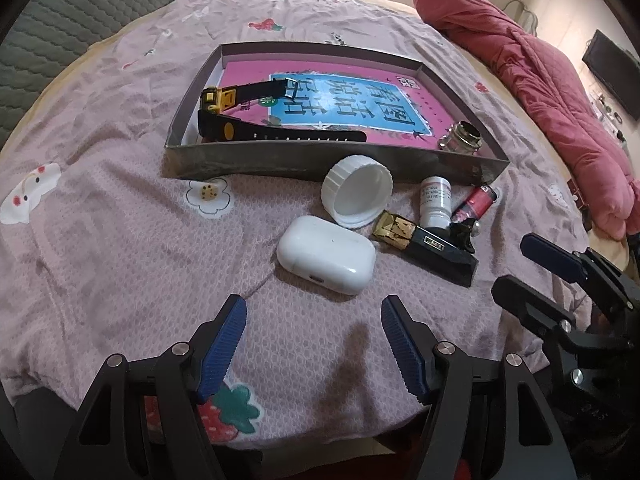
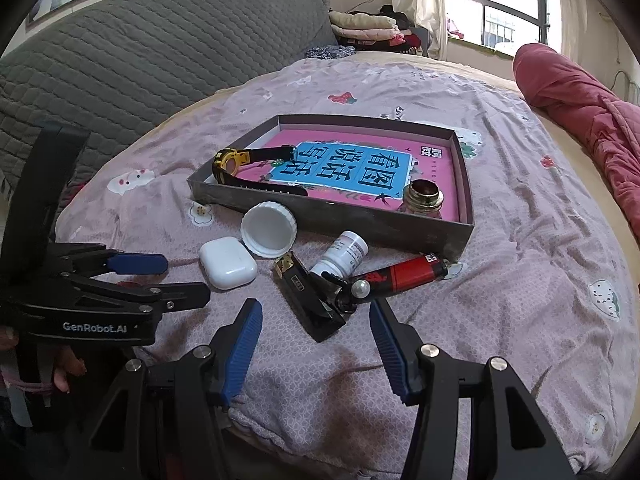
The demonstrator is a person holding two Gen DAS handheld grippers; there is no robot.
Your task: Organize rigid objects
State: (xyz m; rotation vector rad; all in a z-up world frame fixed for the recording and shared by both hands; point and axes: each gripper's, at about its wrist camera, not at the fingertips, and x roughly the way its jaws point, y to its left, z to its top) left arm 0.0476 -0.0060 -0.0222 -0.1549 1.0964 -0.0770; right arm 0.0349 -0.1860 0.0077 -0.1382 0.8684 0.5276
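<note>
A shallow grey box point(image 1: 280, 162) point(image 2: 320, 216) lies on the bed, holding a pink book, a black-and-yellow watch point(image 1: 224, 108) point(image 2: 236, 164) and a brass-capped jar point(image 1: 460, 138) point(image 2: 422, 198). In front of it lie a white cap point(image 1: 356, 192) point(image 2: 268, 230), a white earbud case point(image 1: 326, 254) point(image 2: 228, 262), a small white bottle point(image 1: 436, 202) point(image 2: 340, 254), a black-and-gold bar point(image 1: 432, 246) point(image 2: 310, 300) and a red-and-black tube point(image 1: 476, 202) point(image 2: 404, 274). My left gripper point(image 1: 314, 346) point(image 2: 176, 280) hangs open just short of the earbud case. My right gripper point(image 2: 316, 348) point(image 1: 516, 264) is open near the black bar, holding nothing.
A pink floral sheet point(image 1: 120, 200) covers the bed. A rolled red quilt point(image 1: 540, 72) point(image 2: 580, 108) lies along the right side. A grey quilted headboard point(image 2: 140, 52) stands at the back left. Folded clothes point(image 2: 368, 26) sit by the window.
</note>
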